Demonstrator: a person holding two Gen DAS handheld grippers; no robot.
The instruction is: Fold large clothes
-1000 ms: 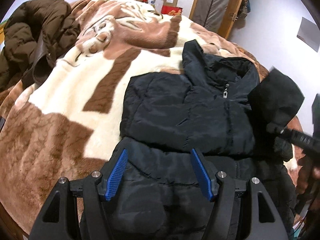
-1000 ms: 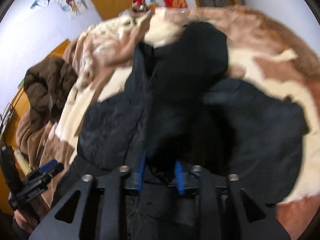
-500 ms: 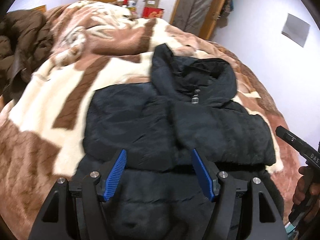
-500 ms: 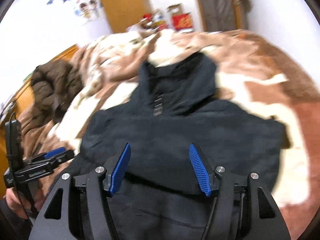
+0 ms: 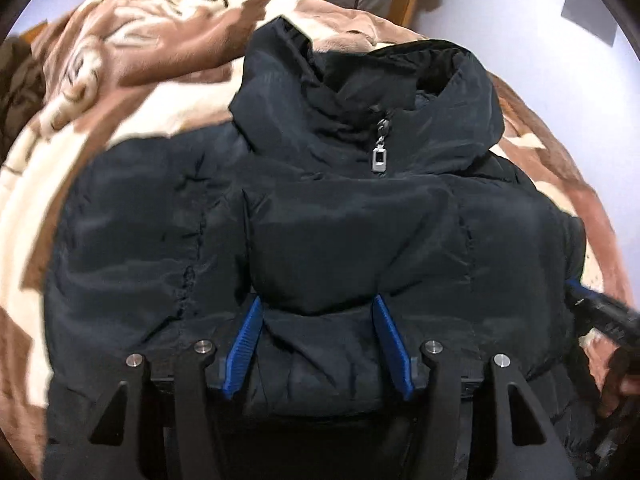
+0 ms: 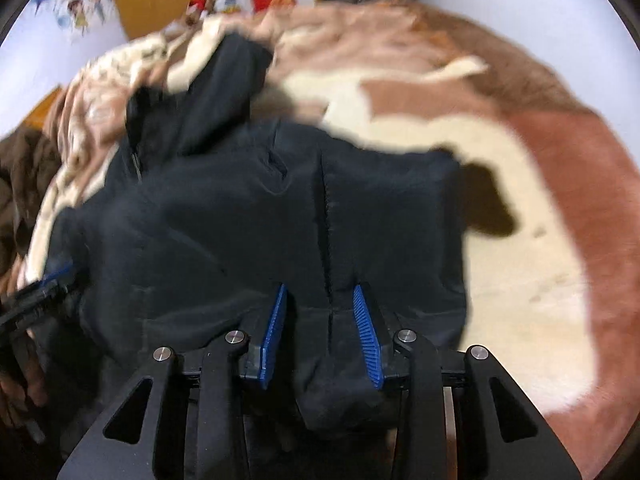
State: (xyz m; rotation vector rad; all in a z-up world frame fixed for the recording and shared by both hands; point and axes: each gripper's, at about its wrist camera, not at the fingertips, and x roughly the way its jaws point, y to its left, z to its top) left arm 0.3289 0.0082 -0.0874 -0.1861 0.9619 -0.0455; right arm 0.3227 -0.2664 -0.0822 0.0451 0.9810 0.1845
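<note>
1. My read is that the fold is partly done: the black jacket point(image 5: 320, 208) lies front-up on the blanketed bed point(image 5: 132, 68), both sleeves crossed over the chest, hood still spread at the far end.
2. Left to do, I judge: bring the near hem up over the body, and deal with the hood.
3. My left tool point(image 5: 318, 340) stands wide apart, low over the near edge, fabric bulging between the blue pads; I cannot tell if they touch it.
4. My right tool point(image 6: 320, 334) is moderately apart, astride a seam near the hem, gripping nothing.
5. Only the left view shows the zipper pull point(image 5: 379, 159); only the right view, blurred, shows the wall stickers point(image 6: 82, 10) and bare blanket beyond the jacket's side.
</note>
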